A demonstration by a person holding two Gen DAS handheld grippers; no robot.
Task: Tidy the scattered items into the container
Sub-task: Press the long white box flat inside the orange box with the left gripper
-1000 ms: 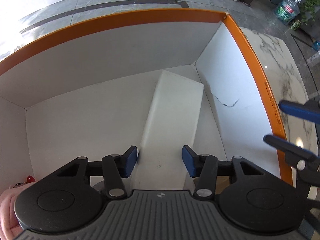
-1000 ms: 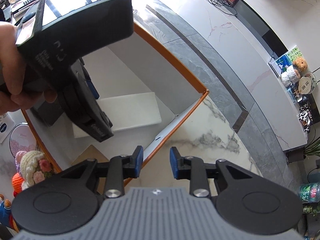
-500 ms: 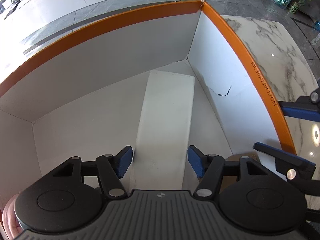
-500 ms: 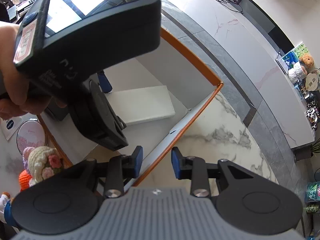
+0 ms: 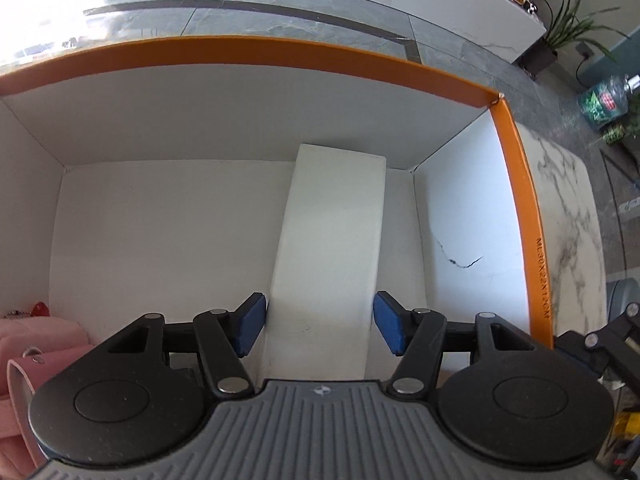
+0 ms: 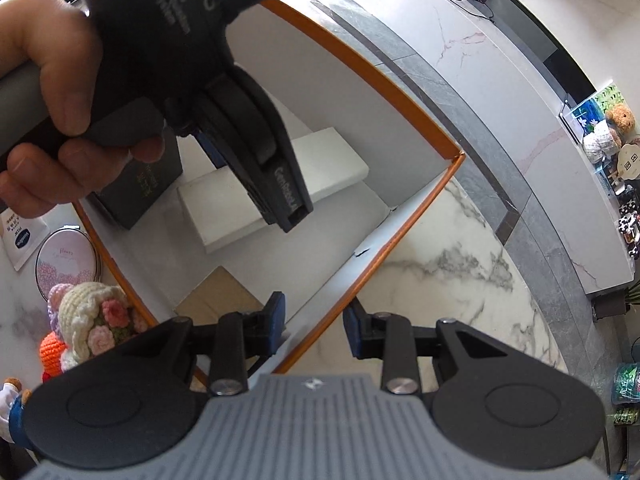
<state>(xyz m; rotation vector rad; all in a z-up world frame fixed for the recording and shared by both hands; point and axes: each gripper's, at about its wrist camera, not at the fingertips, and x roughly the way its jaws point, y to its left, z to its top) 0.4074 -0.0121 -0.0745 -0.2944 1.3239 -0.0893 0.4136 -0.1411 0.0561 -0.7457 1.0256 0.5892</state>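
Note:
The container is an orange-rimmed box (image 5: 516, 168) with white inside walls; it also shows in the right wrist view (image 6: 400, 80). A long white box (image 5: 332, 240) lies on its floor, also in the right wrist view (image 6: 340, 160). My left gripper (image 5: 320, 324) is open above the near end of the white box, pads apart from its sides. My right gripper (image 6: 314, 324) is open and empty, straddling the container's near orange rim. A dark box (image 6: 140, 184) stands inside the container, and a tan card (image 6: 216, 296) lies on its floor.
Outside the container on the marble table (image 6: 440, 280) sit a crocheted flower doll (image 6: 96, 320), an orange crocheted toy (image 6: 52, 352), a round pink mirror (image 6: 66, 260) and a white sachet (image 6: 20, 240). A pink pouch (image 5: 28, 360) shows at the left.
The left gripper has opened wider and drawn back above the white box, which lies in the container. The right gripper has shifted over the container's rim.

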